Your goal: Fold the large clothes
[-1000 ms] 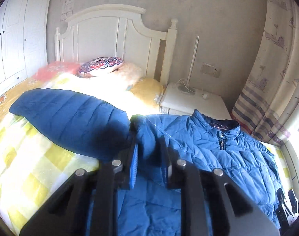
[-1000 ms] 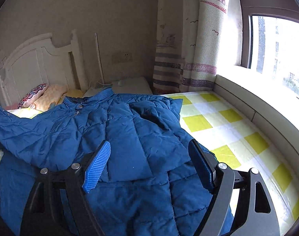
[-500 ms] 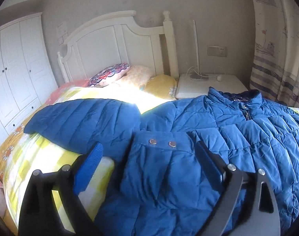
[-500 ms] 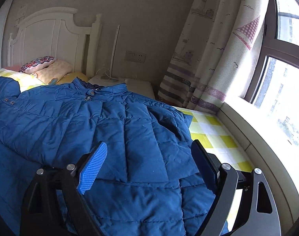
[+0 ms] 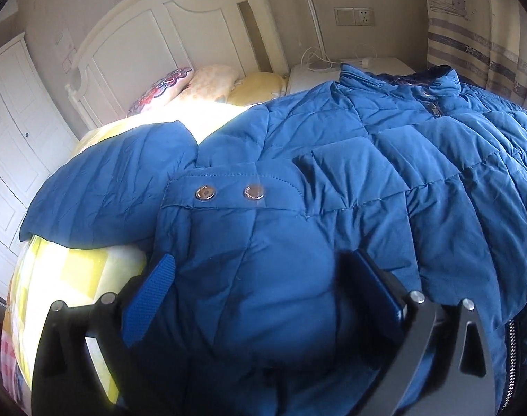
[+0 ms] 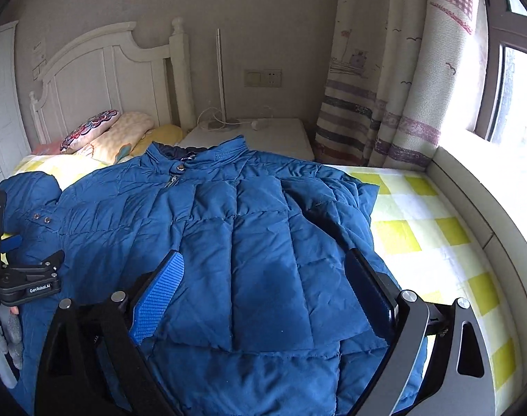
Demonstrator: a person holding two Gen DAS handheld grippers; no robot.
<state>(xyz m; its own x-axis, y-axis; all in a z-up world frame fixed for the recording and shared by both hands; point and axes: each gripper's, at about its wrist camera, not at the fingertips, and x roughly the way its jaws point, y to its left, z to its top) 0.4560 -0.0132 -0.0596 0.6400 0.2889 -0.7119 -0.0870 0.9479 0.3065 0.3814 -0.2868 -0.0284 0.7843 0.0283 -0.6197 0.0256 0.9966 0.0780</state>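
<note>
A blue padded jacket [image 5: 384, 159] lies spread on the bed, collar toward the headboard. One sleeve is folded over its front, and the cuff [image 5: 228, 192] with two metal snaps faces up. My left gripper [image 5: 263, 277] hangs low over that sleeve. Its jaws are opening wide with the sleeve lying loose between them, not pinched. In the right wrist view the jacket [image 6: 228, 225] fills the middle, with another flap folded across its front. My right gripper [image 6: 266, 284] hovers over this part, its jaws opening and gripping nothing. The left gripper's body [image 6: 27, 277] shows at the left edge.
A yellow checked sheet [image 6: 419, 235] covers the bed, bare on the window side. Pillows [image 6: 107, 135] lie by the white headboard [image 5: 166, 34]. A white nightstand [image 6: 256, 131] with a lamp and cable stands behind the collar. A curtain [image 6: 384, 86] and a window ledge are on the right, wardrobe doors [image 5: 7, 111] on the left.
My left gripper let go of the cuff, opened wide and sank closer to the jacket; the sleeve now rests flat. My right gripper opened a little wider and swung its view leftward.
</note>
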